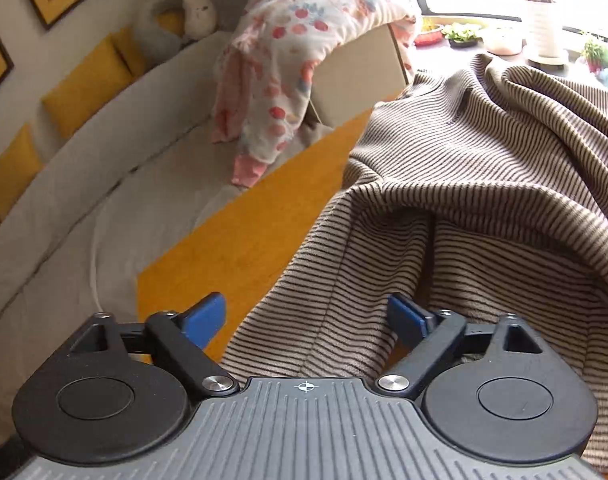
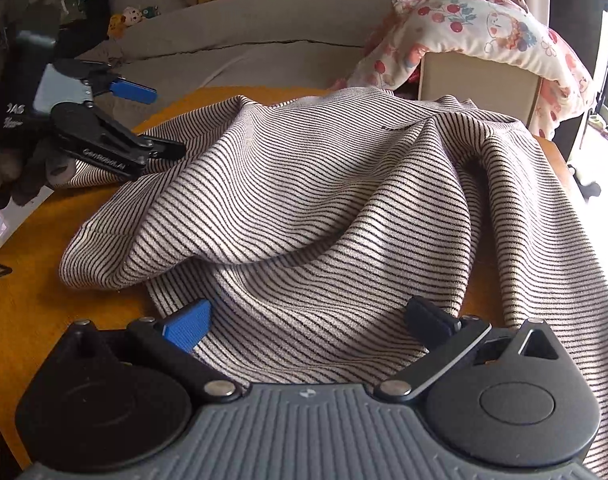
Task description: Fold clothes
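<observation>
striped beige top [image 2: 304,184] lies bunched in loose folds on the yellow table [image 2: 36,300]. left gripper [image 1: 304,320] jaws apart over the top's edge, cloth between the blue pads [image 1: 208,316], no pinch visible. right gripper [image 2: 308,320] wide, hovering over the fabric, nothing gripped. floral garment [image 2: 484,28] draped on a box behind.

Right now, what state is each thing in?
Striped garment: rumpled, unfolded, spread across the yellow table.
Floral garment: draped over a box.
Left gripper: open, garment edge between its fingers, not pinched.
Right gripper: open, over the garment.
</observation>
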A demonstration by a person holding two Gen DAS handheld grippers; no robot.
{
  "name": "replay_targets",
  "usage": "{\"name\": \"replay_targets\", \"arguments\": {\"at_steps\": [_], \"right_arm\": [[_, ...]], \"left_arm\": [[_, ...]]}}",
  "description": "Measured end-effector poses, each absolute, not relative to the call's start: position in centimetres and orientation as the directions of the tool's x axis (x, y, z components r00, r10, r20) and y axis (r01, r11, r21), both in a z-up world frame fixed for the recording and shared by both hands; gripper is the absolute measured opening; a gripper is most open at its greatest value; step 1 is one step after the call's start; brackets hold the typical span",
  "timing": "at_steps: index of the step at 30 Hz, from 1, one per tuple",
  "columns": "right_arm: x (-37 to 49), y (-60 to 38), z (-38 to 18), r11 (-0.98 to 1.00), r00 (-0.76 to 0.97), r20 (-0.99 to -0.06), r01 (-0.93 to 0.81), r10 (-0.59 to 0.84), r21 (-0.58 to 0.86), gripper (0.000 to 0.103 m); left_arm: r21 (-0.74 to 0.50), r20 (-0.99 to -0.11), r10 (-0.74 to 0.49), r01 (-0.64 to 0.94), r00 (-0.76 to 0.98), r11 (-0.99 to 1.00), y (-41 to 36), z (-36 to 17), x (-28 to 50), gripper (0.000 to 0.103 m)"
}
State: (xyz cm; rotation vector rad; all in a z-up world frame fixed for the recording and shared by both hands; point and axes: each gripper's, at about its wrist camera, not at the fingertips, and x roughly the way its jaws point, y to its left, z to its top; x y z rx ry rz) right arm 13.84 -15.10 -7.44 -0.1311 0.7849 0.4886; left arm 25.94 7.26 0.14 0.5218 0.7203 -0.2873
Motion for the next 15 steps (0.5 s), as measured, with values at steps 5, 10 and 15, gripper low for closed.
{"name": "replay_targets", "arguments": {"at_steps": [5,10,15], "right_arm": [[13.7,-16.1,-7.4,0.884,0.620,-0.675,-0.457,0.399,0.103,0.103],[13.8,-17.5,-7.2,0.873,0.620,-0.639,-0.451,0.455,0.184,0.103],[13.8,-17.7,-7.3,0.870,0.622,-0.627,-0.446,0.469,0.210,0.103]], "left_arm": [[0.234,-0.786,-0.138,0.496,0.603,0.836,7.7,-0.6,29.6,0.081],[0.374,-0.761,-0.055,0.505,0.647,0.778,6.3,-0.9,29.2,0.008],[0.793,-0.279,0.129,0.153,0.952,0.589,5.3,1.5,28.1,0.010]]}}
